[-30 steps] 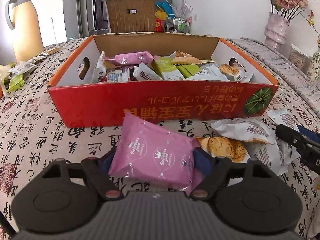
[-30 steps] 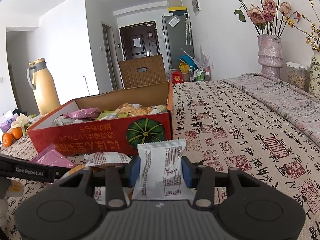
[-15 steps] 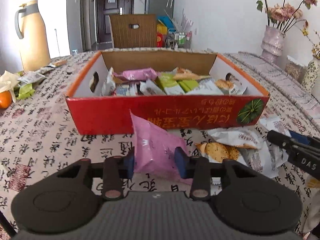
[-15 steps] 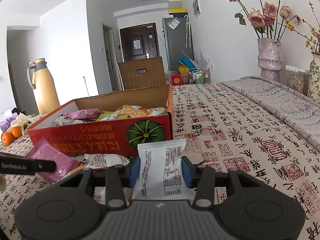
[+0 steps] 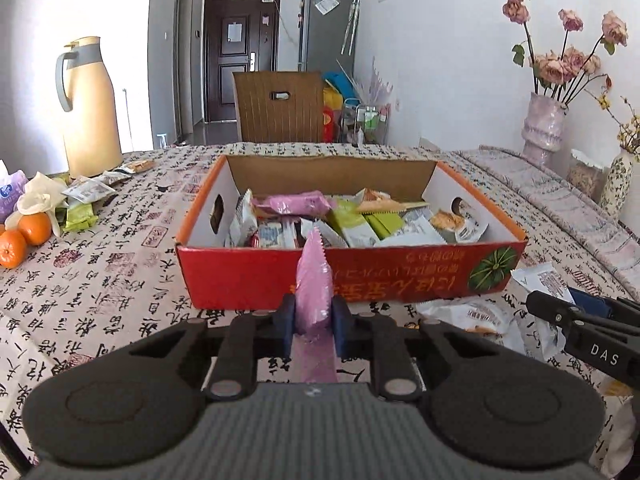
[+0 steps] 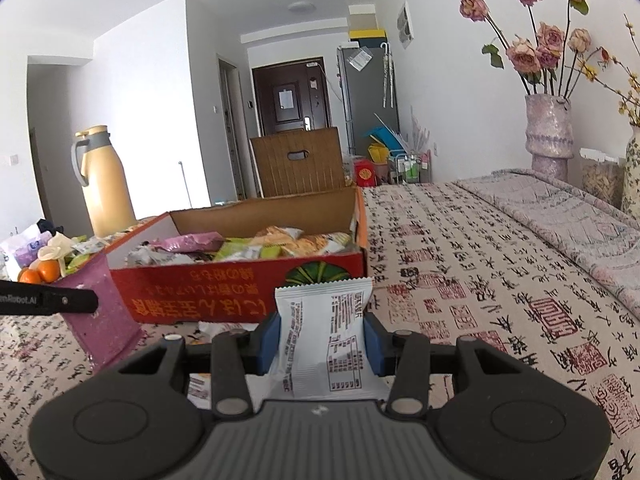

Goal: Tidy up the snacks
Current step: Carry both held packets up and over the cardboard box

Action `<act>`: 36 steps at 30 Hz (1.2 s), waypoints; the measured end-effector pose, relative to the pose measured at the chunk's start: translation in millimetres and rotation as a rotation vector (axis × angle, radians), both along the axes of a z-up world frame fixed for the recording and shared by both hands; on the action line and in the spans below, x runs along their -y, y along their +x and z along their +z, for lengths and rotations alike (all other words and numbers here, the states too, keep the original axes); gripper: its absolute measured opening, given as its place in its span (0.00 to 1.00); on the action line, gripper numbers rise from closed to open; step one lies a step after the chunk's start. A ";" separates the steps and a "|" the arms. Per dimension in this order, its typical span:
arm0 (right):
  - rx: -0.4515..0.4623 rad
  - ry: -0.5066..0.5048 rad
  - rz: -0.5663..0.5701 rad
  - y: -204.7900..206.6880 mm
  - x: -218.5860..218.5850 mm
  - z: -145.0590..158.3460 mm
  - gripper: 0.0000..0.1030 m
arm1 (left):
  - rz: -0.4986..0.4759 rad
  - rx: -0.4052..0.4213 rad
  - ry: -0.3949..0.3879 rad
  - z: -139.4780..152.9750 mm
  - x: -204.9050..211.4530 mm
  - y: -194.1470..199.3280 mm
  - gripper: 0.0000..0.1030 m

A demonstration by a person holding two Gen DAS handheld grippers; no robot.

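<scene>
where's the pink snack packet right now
The pink packet is pinched in the left gripper, raised off the table just in front of the red box; it shows at lower left in the right wrist view.

My way ahead is blocked at mid-frame by the red box wall (image 5: 248, 276) — open air lies above its rim.

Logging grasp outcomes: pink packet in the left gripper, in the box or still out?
Out. The pink packet stands on edge, clamped in the left gripper, in front of the red box.
</scene>
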State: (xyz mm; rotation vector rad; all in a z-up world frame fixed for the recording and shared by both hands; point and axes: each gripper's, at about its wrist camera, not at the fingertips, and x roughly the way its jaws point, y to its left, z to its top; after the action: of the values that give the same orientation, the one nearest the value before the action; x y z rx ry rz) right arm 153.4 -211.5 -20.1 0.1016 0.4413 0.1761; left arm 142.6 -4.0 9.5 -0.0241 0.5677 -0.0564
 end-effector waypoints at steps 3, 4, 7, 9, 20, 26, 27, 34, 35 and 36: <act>0.019 0.004 0.011 -1.0 -3.3 7.9 0.42 | 0.001 0.023 -0.005 7.1 -1.7 -3.8 0.19; 0.027 0.005 0.014 -1.1 -4.7 10.6 0.42 | 0.001 0.032 -0.006 10.3 -1.9 -4.7 0.19; 0.049 0.009 0.021 -0.2 -8.2 18.5 0.42 | -0.002 0.067 -0.010 21.9 -2.1 -7.4 0.19; 0.063 0.012 0.024 1.6 -10.7 23.8 0.42 | -0.003 0.092 -0.012 31.0 -1.1 -7.7 0.19; 0.146 0.013 0.050 32.5 -30.6 53.6 0.42 | -0.001 0.201 -0.025 69.4 3.4 15.2 0.19; 0.166 0.006 0.062 60.7 -43.7 62.3 0.42 | -0.003 0.213 -0.035 72.6 7.4 40.8 0.19; 0.168 0.005 0.064 65.6 -45.6 63.1 0.42 | -0.001 0.212 -0.037 72.0 7.9 45.4 0.19; 0.171 -0.005 0.059 100.3 -51.4 64.2 0.42 | 0.035 0.191 -0.065 65.8 3.8 84.5 0.19; 0.169 -0.005 0.056 104.3 -50.9 63.1 0.42 | 0.040 0.187 -0.068 64.0 2.8 89.7 0.19; 0.167 -0.005 0.051 109.4 -50.2 61.7 0.42 | 0.046 0.183 -0.071 61.3 1.6 95.3 0.19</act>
State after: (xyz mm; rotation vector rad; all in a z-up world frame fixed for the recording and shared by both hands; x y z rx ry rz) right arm 262.8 -161.3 41.6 0.0705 0.2783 0.2314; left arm 237.9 -5.6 70.8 -0.1000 0.3822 -0.0338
